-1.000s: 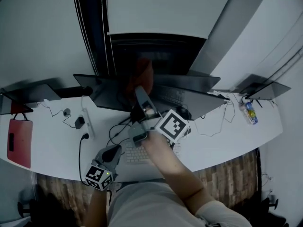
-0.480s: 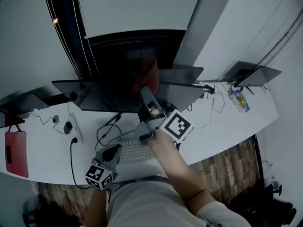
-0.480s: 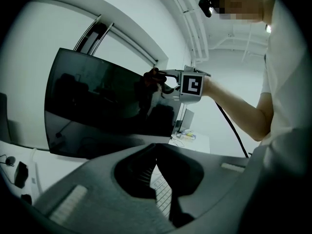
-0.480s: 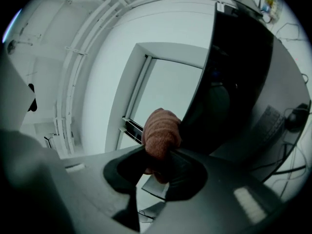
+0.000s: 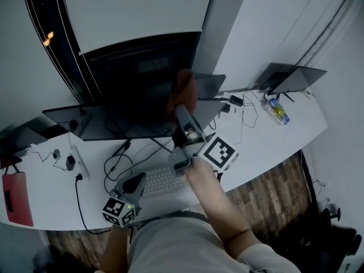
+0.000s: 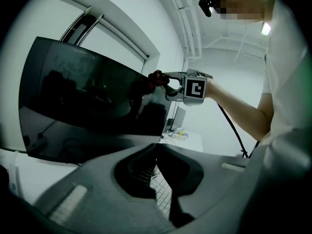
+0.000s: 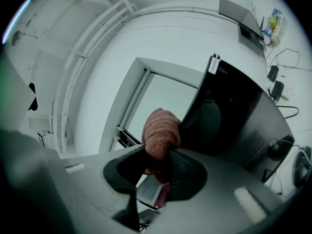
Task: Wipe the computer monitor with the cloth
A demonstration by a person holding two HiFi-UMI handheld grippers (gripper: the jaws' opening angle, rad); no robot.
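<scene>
A wide dark monitor stands at the back of the white desk. My right gripper is raised in front of it and shut on a reddish-brown cloth. The cloth lies against the screen near its upper edge. In the right gripper view the bunched cloth sticks up out of the right gripper, beside the monitor's edge. The left gripper view shows the cloth touching the monitor. My left gripper hangs low over the desk's front, shut and empty.
A white keyboard lies under the right arm. Cables and a power strip run across the desk's left side. A red flat object lies at the far left. Open laptops and a small bottle are at the right end.
The head view has swung, so the desk sits further left in the picture. My right gripper with the cloth has shifted slightly right along the monitor. The left gripper has kept its place.
</scene>
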